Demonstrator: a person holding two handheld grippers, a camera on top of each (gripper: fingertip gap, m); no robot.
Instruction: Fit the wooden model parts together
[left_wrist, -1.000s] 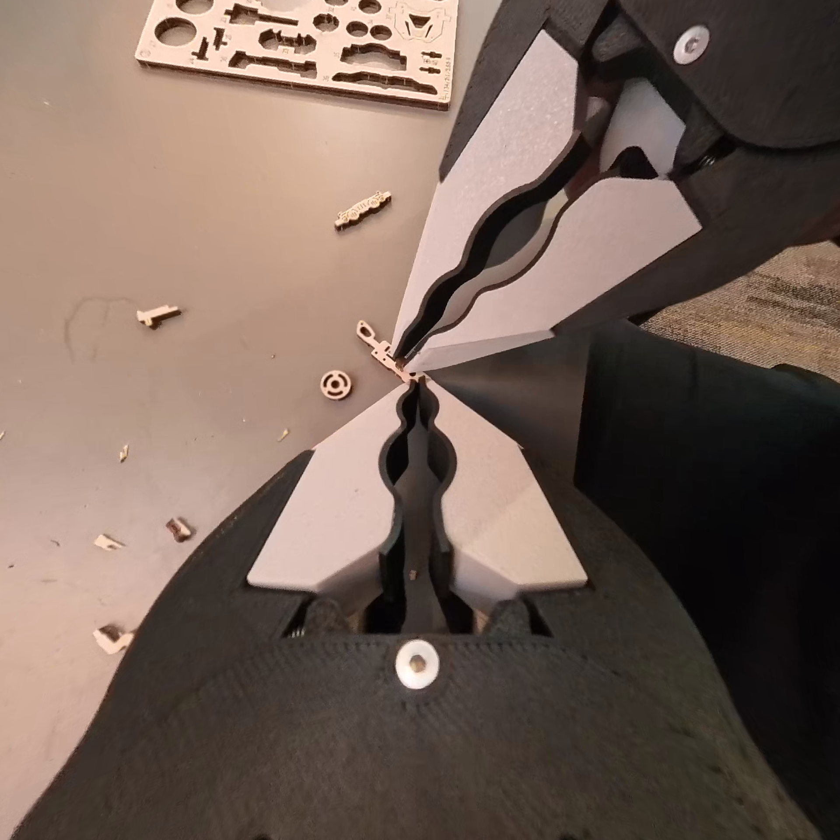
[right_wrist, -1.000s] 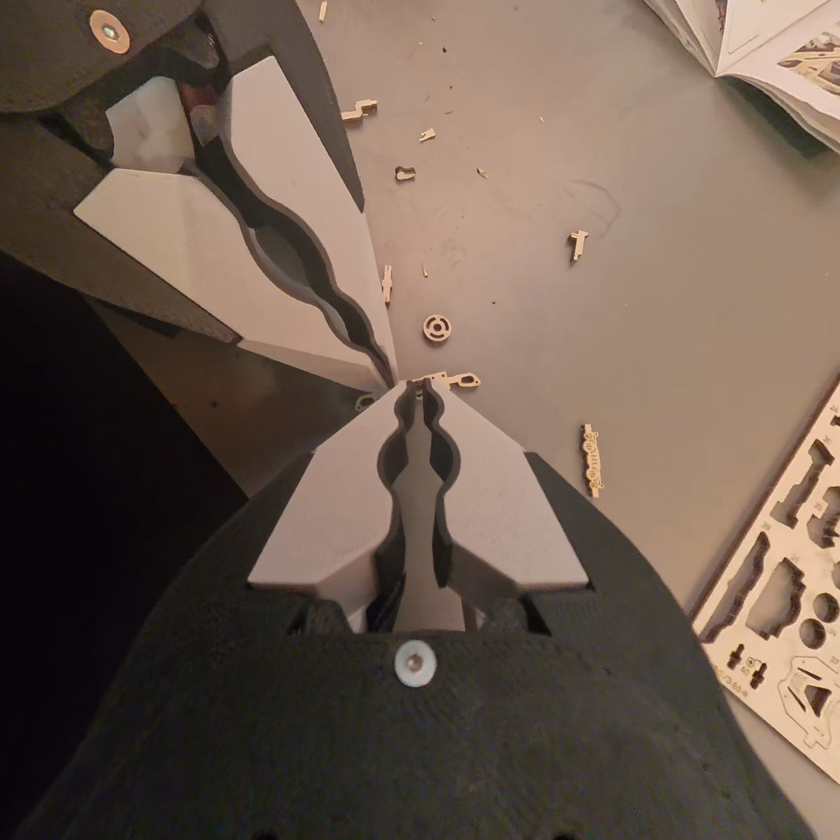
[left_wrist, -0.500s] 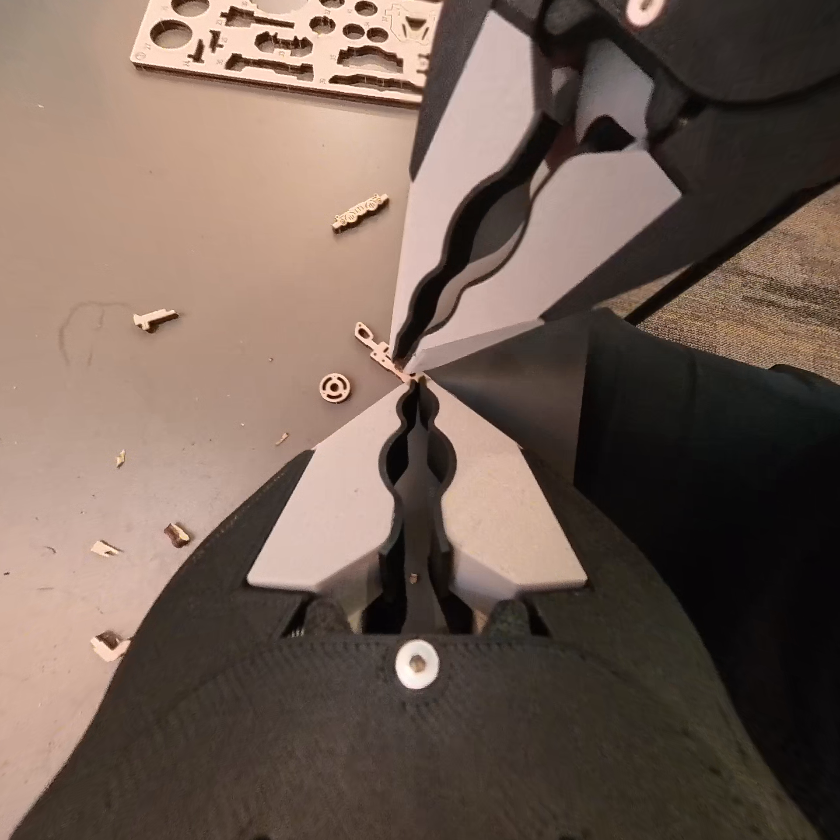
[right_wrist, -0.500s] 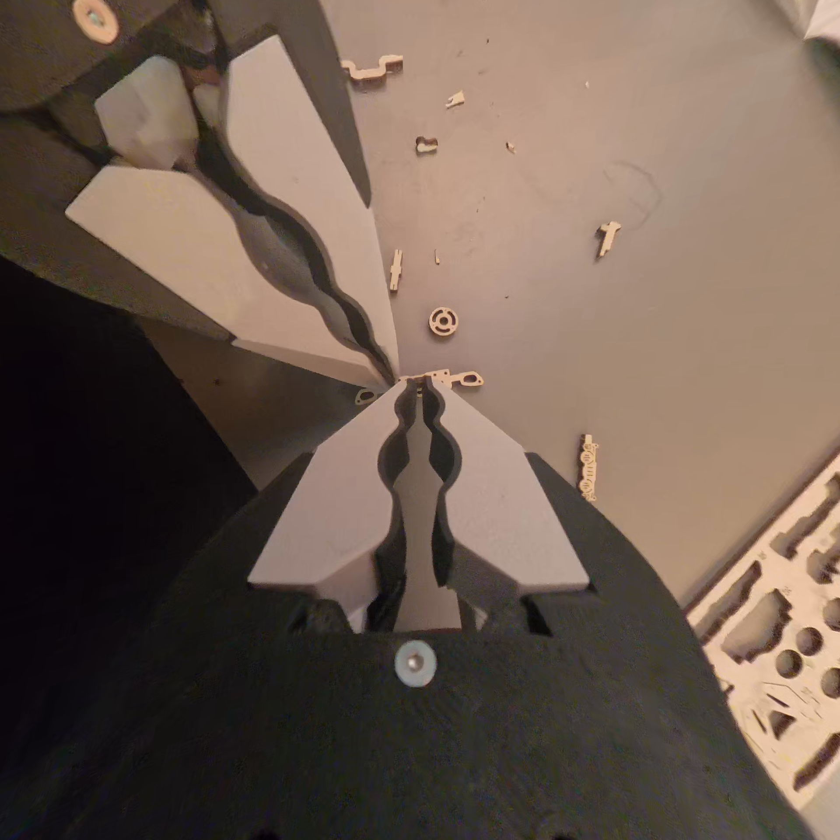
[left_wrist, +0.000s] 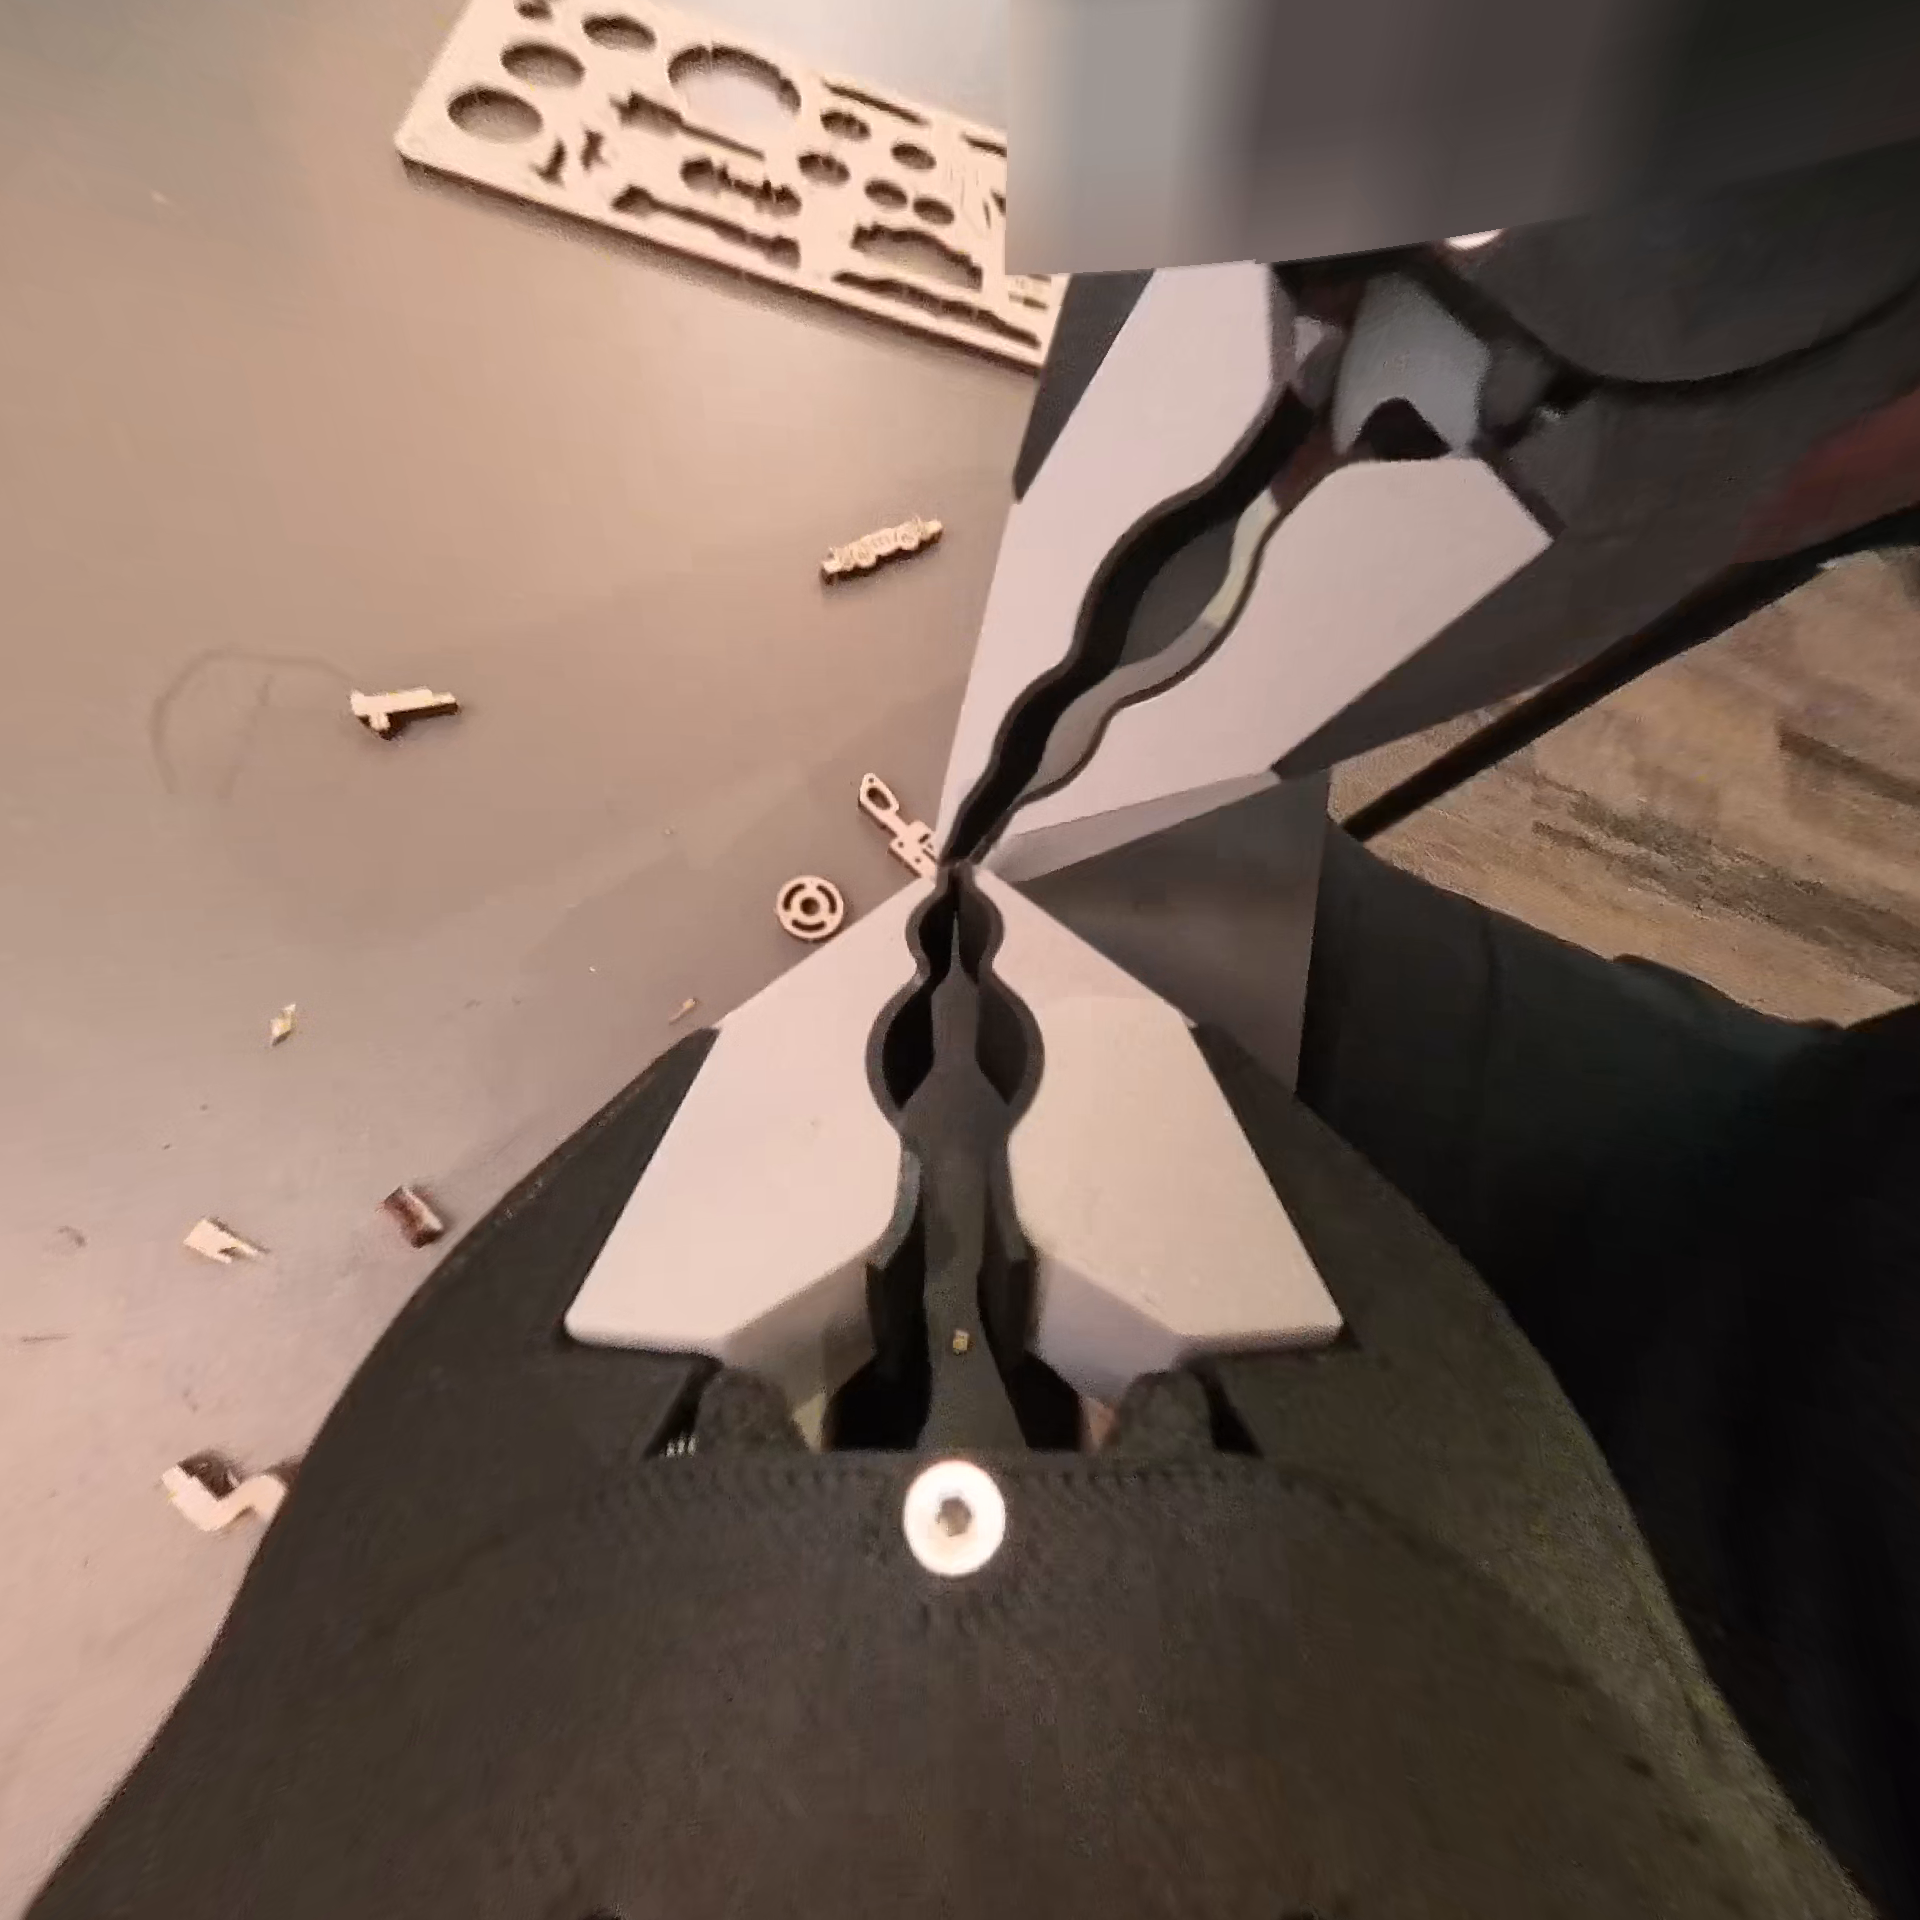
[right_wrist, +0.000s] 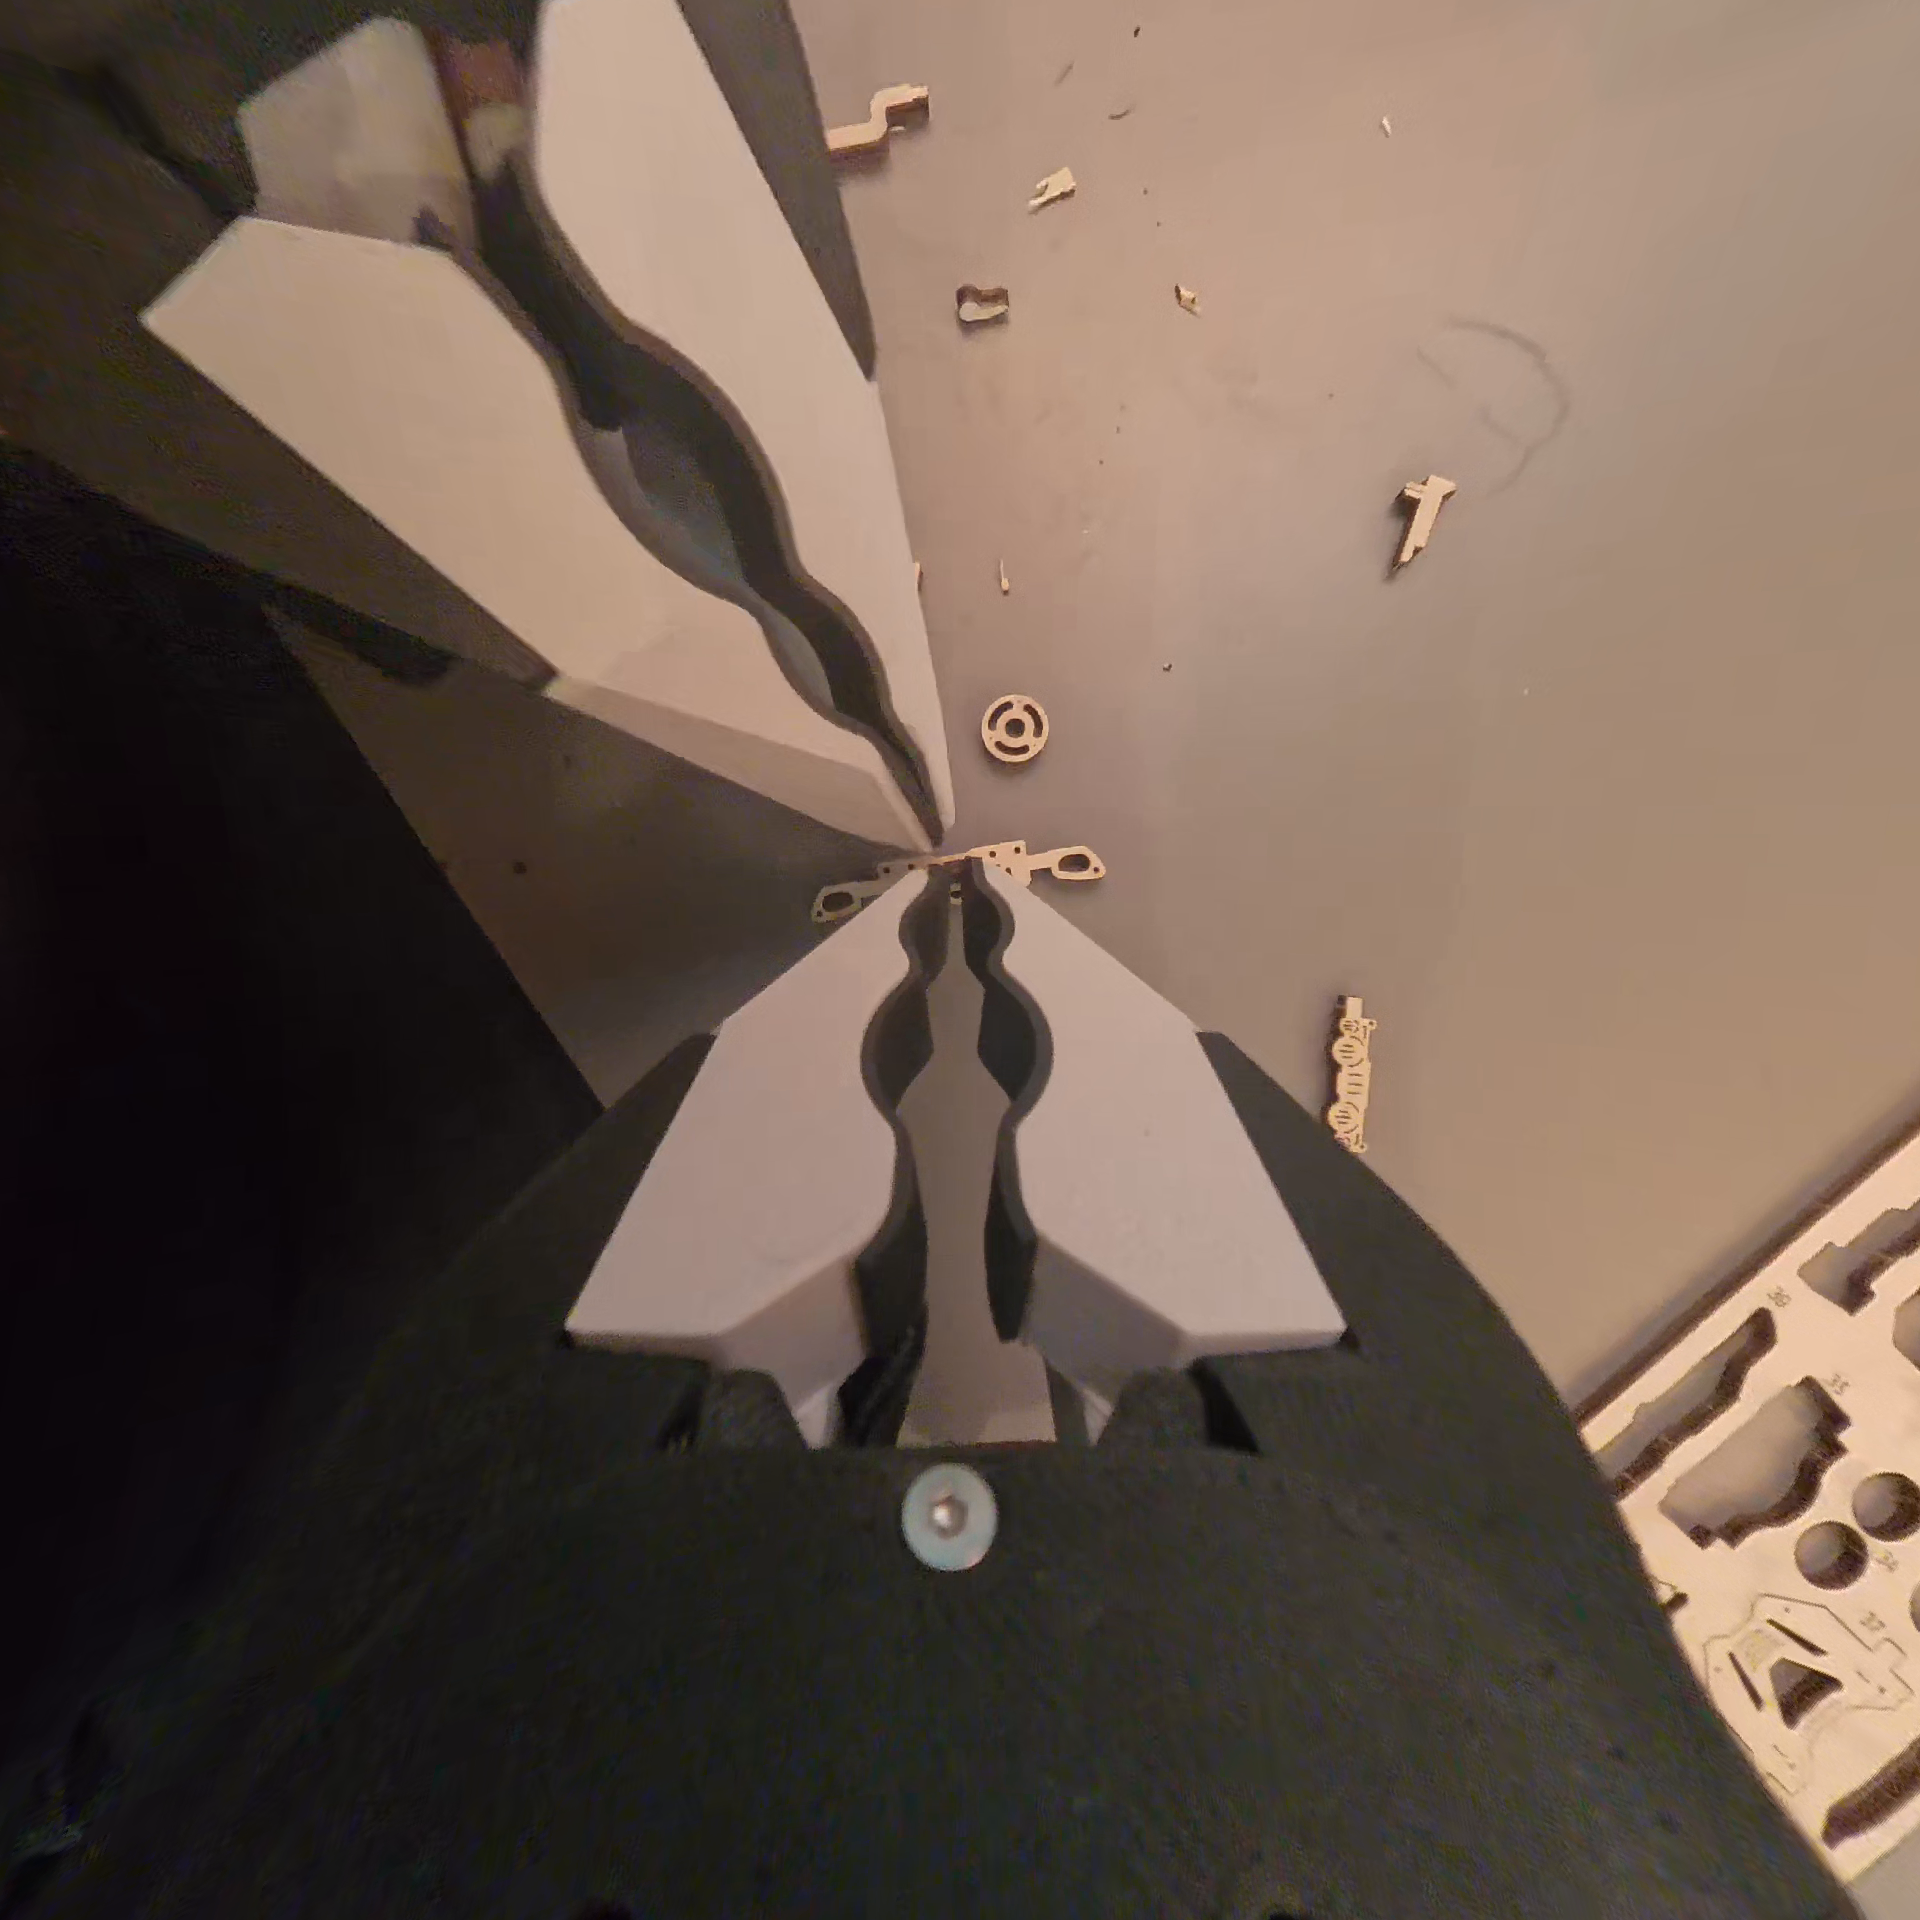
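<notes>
The grey counter (left_wrist: 468, 468) filled both views, with patterned carpet (left_wrist: 1662, 790) showing past its edge at about 3 o'clock in the left wrist view. A punched-out wooden sheet (left_wrist: 727, 177) lay at 11 o'clock there; in the right wrist view it sat at 4 o'clock. The left tongs (left_wrist: 954, 883) and right tongs (right_wrist: 951, 883) met tip to tip above the counter – both pairs closed, each pinching a thin wooden bracket part (right_wrist: 997, 862) whose looped ends stuck out to either side; the joint itself was too small to make out. The right tongs' body blocked the upper right of the left view. Loose pieces lay around: a long toothed strip (right_wrist: 1351, 1075), a round wheel piece (right_wrist: 1014, 734) just beside the tips, a small T-shaped piece (left_wrist: 400, 712), and scattered offcuts (left_wrist: 218, 1242).
</notes>
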